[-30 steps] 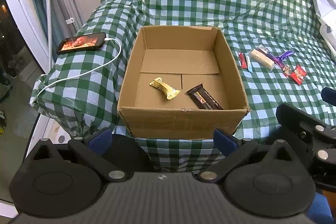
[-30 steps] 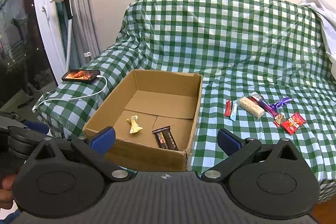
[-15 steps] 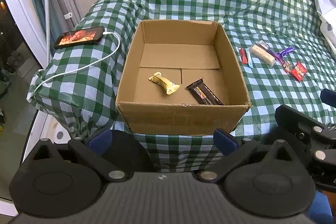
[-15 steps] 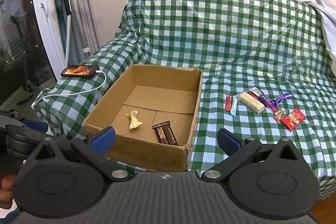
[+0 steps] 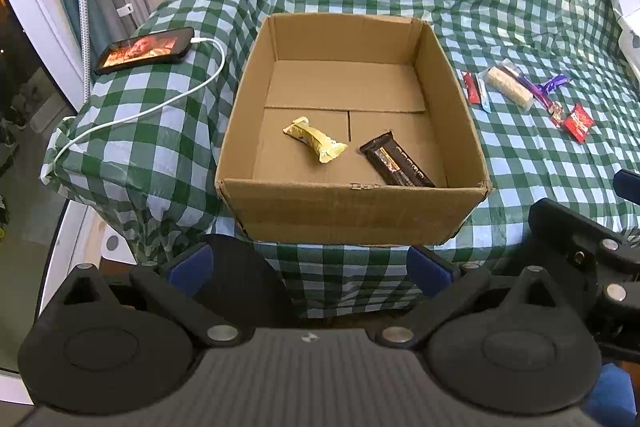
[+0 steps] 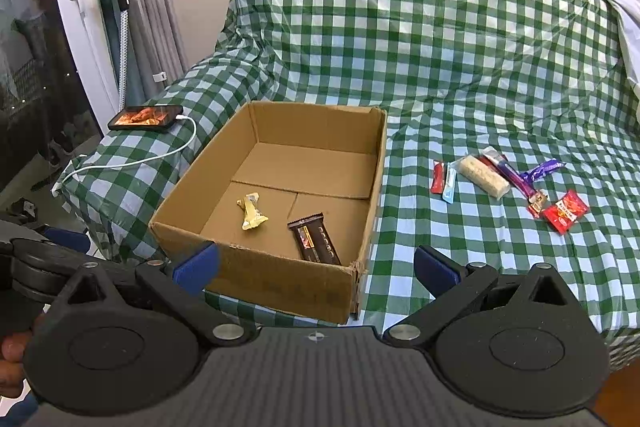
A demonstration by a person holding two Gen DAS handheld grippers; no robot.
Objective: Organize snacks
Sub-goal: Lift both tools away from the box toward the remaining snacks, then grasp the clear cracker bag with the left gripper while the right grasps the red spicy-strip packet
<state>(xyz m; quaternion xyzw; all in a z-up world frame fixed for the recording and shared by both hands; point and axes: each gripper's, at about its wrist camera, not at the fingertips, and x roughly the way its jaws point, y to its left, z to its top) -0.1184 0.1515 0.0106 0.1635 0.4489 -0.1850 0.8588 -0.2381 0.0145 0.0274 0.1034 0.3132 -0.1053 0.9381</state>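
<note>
1. A cardboard box [image 5: 352, 203] sits open on a sofa draped in a green checked cloth [image 6: 460, 59], near its front edge and toward the left.
2. Two snacks already lie on the box floor: a yellow-wrapped bar [image 5: 315, 144] left of centre and a dark chocolate bar [image 5: 396, 165] to its right, apart from each other.
3. The rest wait on the cloth to the right of the box, well apart from it: a small red stick [image 6: 438, 178] with a pale blue stick [image 6: 449, 183] just beside it, a clear-wrapped rice bar [image 6: 484, 175], a purple-wrapped bar [image 6: 520, 179] and a red packet [image 6: 567, 211] at the far right of the cluster.
4. The left gripper [image 5: 310, 265] hovers low before the near wall of the box, its fingers spread wide and holding nothing.
5. The right gripper [image 6: 316, 267] hangs over the near right corner of the box, fingers likewise released and empty.
6. A phone [image 6: 146, 117] on a white charging cable [image 6: 152, 157] rests on the left armrest and plays no part in the job.
7. The step in hand looks like the gap between placements: two items boxed, about five left.
8. The next move probably falls to the right gripper: travel right and farther in over the cloth to the cluster.
9. The sticks lie flat and close together, so the fingers should straddle only one and pinch its narrow sides.
10. The soft, wrinkled cloth could get nipped with a wrapper.
</note>
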